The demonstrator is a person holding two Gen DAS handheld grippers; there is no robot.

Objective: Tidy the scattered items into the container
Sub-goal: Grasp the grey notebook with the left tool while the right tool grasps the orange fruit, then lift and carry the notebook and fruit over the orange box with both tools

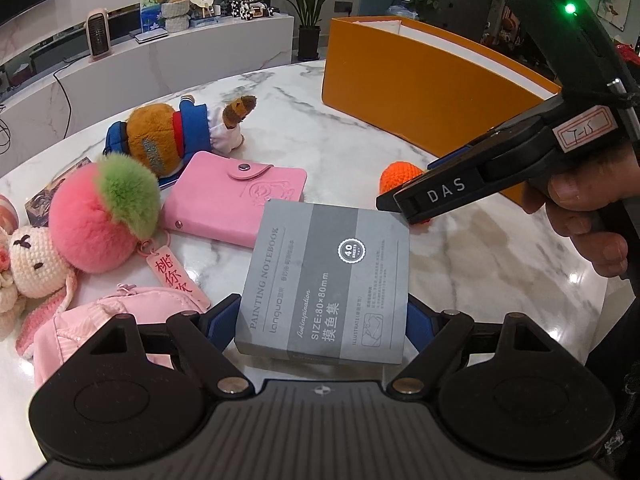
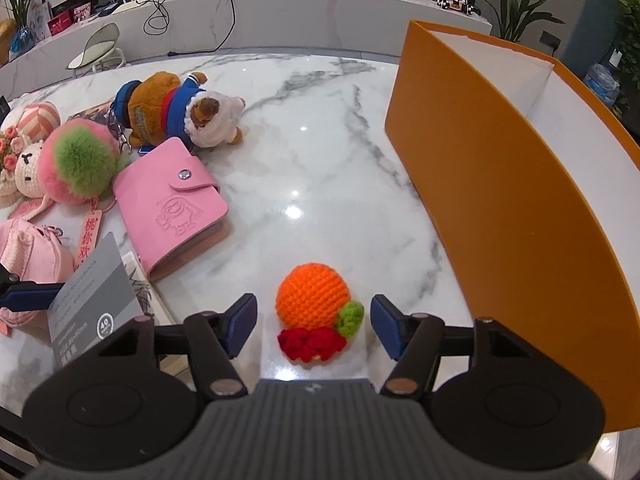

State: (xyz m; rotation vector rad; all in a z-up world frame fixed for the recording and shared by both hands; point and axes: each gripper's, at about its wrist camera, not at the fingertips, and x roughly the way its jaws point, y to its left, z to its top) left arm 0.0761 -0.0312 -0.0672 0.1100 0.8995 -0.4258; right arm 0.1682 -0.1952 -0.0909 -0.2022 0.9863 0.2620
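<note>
My left gripper (image 1: 322,320) is shut on a grey painting notebook (image 1: 326,280), holding it tilted above the marble table; the notebook also shows in the right wrist view (image 2: 92,296). My right gripper (image 2: 314,322) is open, its blue pads on either side of a crocheted orange (image 2: 314,300) with a red bow and a green leaf, lying on the table; the pads do not touch it. From the left wrist view, the right gripper (image 1: 404,208) hides most of the orange (image 1: 398,176). The orange container (image 2: 500,200) stands right of it, open-topped.
On the marble table (image 2: 320,152) lie a pink snap wallet (image 2: 172,208), a bear plush in blue (image 2: 168,108), a pink-green pom-pom keychain (image 2: 80,160), a crocheted bunny (image 2: 24,168) and a pink pouch (image 2: 28,256). A counter with clutter runs behind.
</note>
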